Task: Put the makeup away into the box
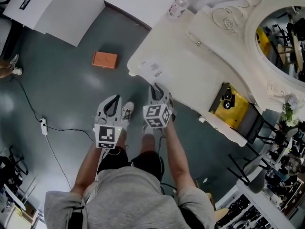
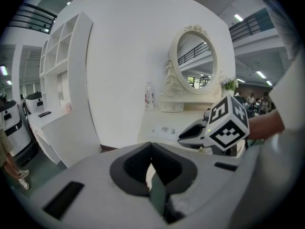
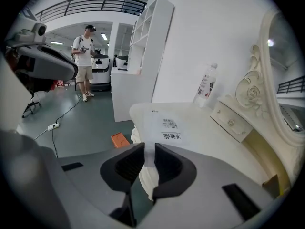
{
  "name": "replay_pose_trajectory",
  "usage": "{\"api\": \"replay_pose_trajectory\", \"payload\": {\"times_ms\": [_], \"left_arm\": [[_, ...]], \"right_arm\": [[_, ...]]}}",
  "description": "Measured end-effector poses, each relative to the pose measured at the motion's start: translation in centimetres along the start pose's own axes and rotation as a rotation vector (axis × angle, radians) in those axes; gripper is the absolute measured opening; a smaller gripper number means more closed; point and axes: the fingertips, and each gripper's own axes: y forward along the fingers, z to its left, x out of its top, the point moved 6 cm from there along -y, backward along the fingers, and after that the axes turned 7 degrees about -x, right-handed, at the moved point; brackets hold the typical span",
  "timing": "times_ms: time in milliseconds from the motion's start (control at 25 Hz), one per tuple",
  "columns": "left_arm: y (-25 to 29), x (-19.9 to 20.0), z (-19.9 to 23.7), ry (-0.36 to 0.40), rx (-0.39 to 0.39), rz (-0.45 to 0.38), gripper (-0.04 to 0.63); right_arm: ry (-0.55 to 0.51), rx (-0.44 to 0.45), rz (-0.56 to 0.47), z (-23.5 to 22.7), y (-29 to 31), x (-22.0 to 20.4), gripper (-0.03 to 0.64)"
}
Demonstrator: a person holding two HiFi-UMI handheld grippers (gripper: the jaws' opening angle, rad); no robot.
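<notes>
A yellow box with small dark things in it sits low at the right side of the white dressing table; I cannot tell what they are. My right gripper hangs over the table's near left corner, by a printed paper label. Its jaws stand a narrow gap apart with nothing between them. My left gripper is over the floor, left of the table. Its tips meet and hold nothing. The tabletop shows no loose makeup.
An oval mirror in a carved frame stands at the table's back, with a water bottle by the wall. An orange block and a cable with a power strip lie on the floor. A person stands far off.
</notes>
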Motion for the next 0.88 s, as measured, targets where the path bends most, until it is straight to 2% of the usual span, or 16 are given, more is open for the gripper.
{"api": "replay_pose_trajectory", "payload": {"times_ms": [360,600,880], "left_arm": [[-0.8,0.9,1.2,0.024,-0.004,-0.017,0.003],[-1.4,3.4,1.9,0.06,-0.024,-0.054,0.003],[-1.4,8.6,1.5,0.121,-0.079,-0.144,0.003]], "right_arm": [[-0.028,-0.032,0.008,0.1,-0.4,0.7,0.025],[0.037,-0.087,-0.031,-1.6,-2.6,2.9,0.014],[0.151,-0.168,-0.079,-5.5,-6.0,5.5,0.012]]}}
